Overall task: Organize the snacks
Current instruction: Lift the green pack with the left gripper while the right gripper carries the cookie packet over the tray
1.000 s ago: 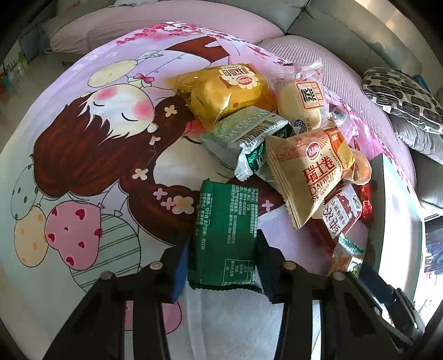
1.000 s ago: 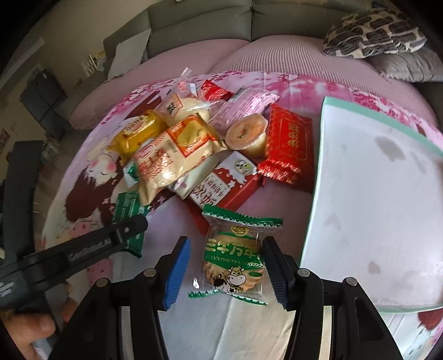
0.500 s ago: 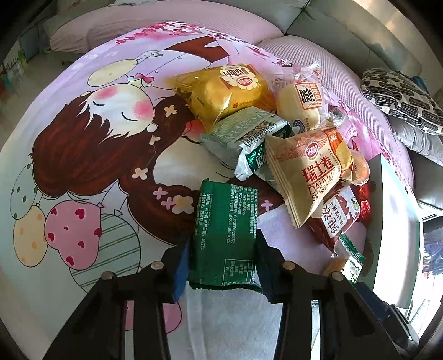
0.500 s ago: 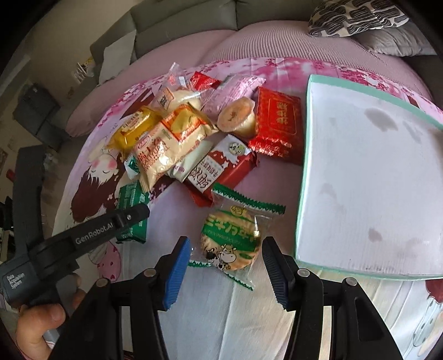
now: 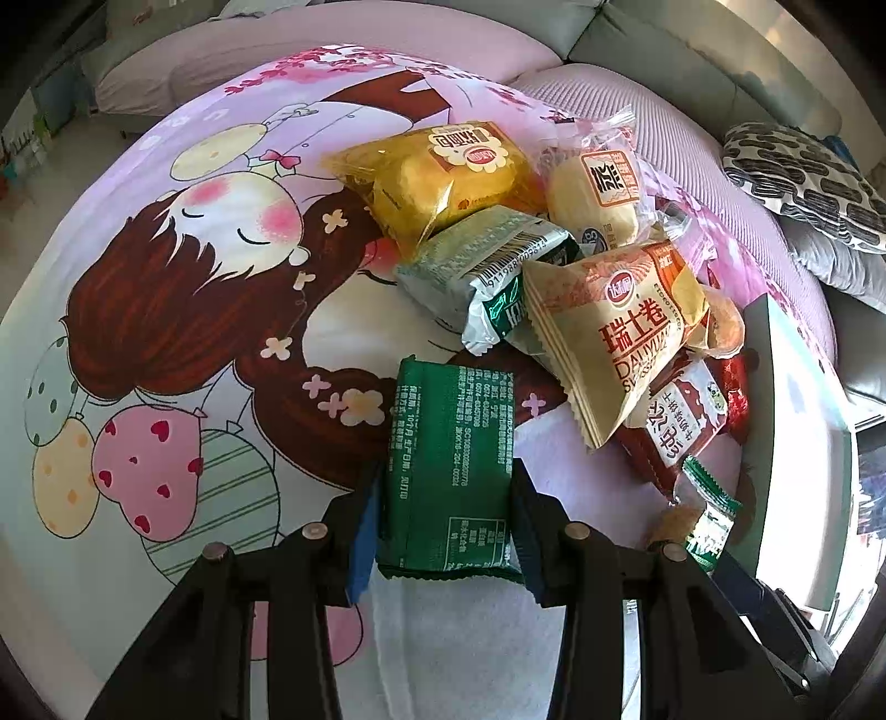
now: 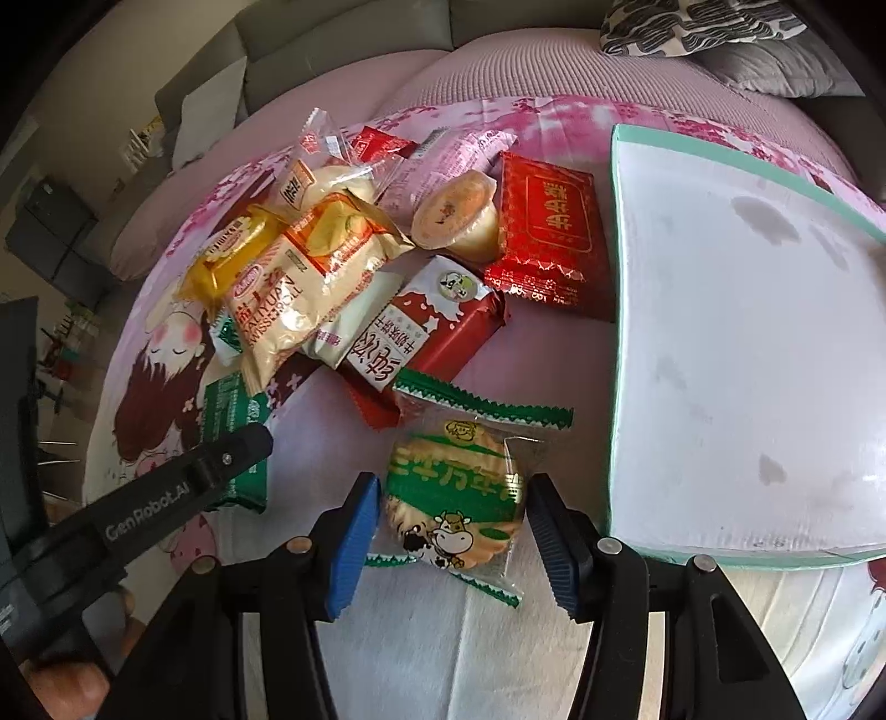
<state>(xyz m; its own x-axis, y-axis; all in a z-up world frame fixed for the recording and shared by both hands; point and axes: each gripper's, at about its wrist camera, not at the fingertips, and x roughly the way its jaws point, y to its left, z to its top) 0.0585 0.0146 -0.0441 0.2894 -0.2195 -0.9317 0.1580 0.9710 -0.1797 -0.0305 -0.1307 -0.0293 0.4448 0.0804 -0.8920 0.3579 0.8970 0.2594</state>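
Left tongs (image 5: 446, 531) clenched on a dark green snack packet (image 5: 451, 471), blue pads pressed against both long sides, packet lying printed-side up on the cartoon-print sheet (image 5: 166, 310); right tongs (image 6: 454, 545) spread wide around a green-edged cracker packet (image 6: 457, 493), a visible gap on each side, neither pad touching the wrapper; cracker packet flat on the sheet, just beside the near corner of a white tray with a teal rim (image 6: 613, 332).

Beyond the green packet, a heap of snacks: a cream Swiss-roll bag (image 5: 614, 332) overlapping a silver-green packet (image 5: 487, 271); a yellow bread bag (image 5: 437, 177) behind that; a clear-wrapped bun (image 5: 601, 199) to its right; a red-and-white wafer packet (image 5: 681, 421) under the Swiss-roll bag's lower edge.

From the right wrist: a jelly cup (image 6: 457, 213) tipped on its side, touching a red foil packet (image 6: 545, 227); the red foil packet near the tray's left rim; left tongs entering from the lower left, tip over the dark green packet; patterned cushion (image 6: 698, 22) well apart at the far edge.
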